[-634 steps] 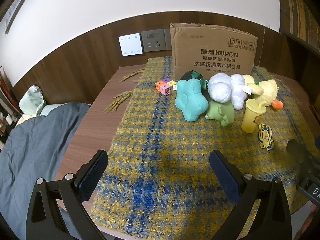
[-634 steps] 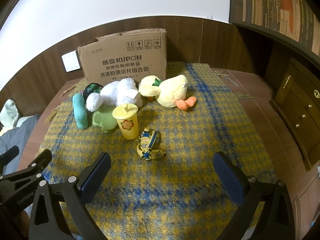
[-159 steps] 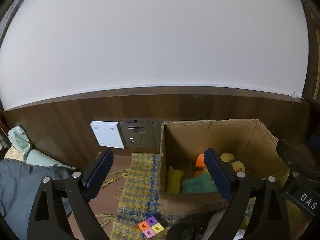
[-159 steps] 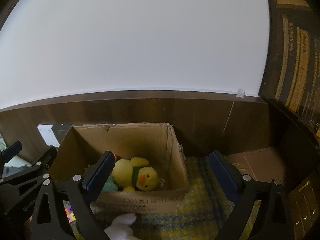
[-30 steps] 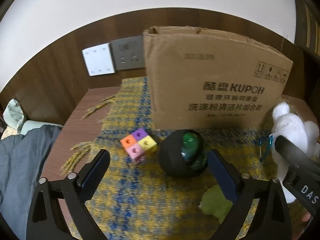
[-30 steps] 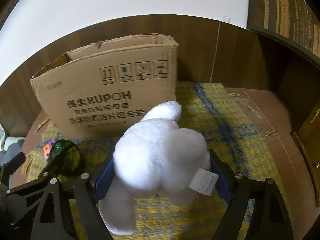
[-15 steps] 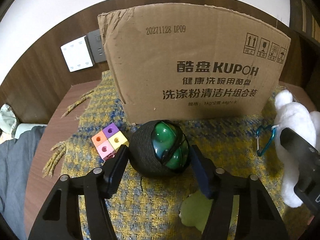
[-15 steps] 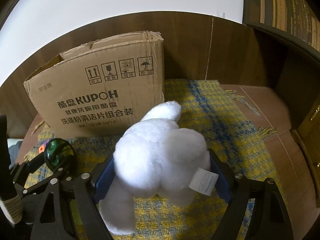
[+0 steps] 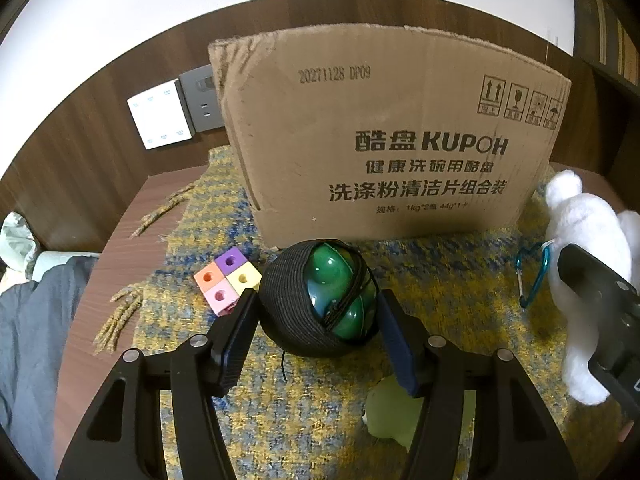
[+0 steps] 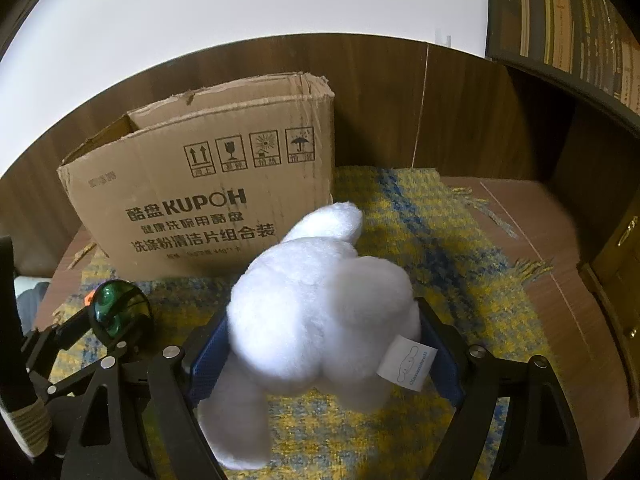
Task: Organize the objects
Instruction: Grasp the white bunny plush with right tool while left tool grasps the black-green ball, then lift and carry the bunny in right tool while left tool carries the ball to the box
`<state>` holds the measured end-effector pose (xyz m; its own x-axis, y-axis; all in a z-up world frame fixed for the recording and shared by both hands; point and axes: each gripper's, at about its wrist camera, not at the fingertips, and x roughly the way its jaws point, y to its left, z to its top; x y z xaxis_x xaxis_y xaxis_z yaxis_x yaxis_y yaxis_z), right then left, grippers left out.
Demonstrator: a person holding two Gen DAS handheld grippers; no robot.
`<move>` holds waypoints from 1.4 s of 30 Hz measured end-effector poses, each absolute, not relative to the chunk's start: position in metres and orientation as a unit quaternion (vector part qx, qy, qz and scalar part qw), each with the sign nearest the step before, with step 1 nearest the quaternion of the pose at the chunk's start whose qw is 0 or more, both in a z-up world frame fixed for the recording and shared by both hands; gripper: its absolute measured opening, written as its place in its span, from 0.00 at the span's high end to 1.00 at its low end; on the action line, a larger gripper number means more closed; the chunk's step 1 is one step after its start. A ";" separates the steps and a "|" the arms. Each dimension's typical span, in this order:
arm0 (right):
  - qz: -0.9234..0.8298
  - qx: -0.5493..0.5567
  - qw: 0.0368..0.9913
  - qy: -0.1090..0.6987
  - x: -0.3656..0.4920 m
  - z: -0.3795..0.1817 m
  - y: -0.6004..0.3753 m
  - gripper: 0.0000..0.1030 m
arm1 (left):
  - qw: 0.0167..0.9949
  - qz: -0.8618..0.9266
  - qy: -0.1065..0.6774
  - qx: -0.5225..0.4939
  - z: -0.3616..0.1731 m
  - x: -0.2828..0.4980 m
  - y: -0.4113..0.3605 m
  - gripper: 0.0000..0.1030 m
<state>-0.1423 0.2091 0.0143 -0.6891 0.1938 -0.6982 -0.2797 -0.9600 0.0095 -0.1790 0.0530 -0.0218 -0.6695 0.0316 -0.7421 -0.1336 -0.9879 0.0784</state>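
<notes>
I see a dark wooden table (image 9: 120, 248) with a yellow-and-blue woven cloth (image 9: 440, 280) spread over most of it, its fringe (image 9: 120, 316) trailing onto the bare wood at the left. On the cloth stands an open cardboard box (image 9: 392, 132) at the back; in front of it sit a block of four coloured cubes (image 9: 224, 280), a black net pouch of green balls (image 9: 320, 300), a pale green soft toy (image 9: 396, 408), a blue carabiner (image 9: 534, 276) and a white plush toy (image 10: 320, 300).

Dim, warm indoor light — heavy fisheye bending, dark vignetted corners.
</notes>
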 end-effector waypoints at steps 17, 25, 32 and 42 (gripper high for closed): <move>0.930 -0.345 0.120 0.047 -0.133 0.046 0.198 0.18 | 0.045 0.926 0.051 -0.372 0.014 -0.164 0.042 0.43; 0.938 -0.323 0.117 0.042 -0.130 0.071 0.193 0.18 | 0.044 0.936 0.043 -0.347 0.042 -0.160 0.036 0.43; 0.945 -0.303 0.116 0.036 -0.130 0.095 0.189 0.18 | 0.042 0.944 0.039 -0.325 0.065 -0.160 0.032 0.43; 0.955 -0.274 0.114 0.028 -0.135 0.128 0.187 0.18 | 0.042 0.955 0.035 -0.292 0.097 -0.163 0.031 0.42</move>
<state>-0.1348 0.1866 0.1279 -0.8243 0.2020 -0.5289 -0.2330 -0.9724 -0.0083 -0.1627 0.0309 0.0973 -0.8253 0.0599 -0.5615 -0.1012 -0.9939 0.0427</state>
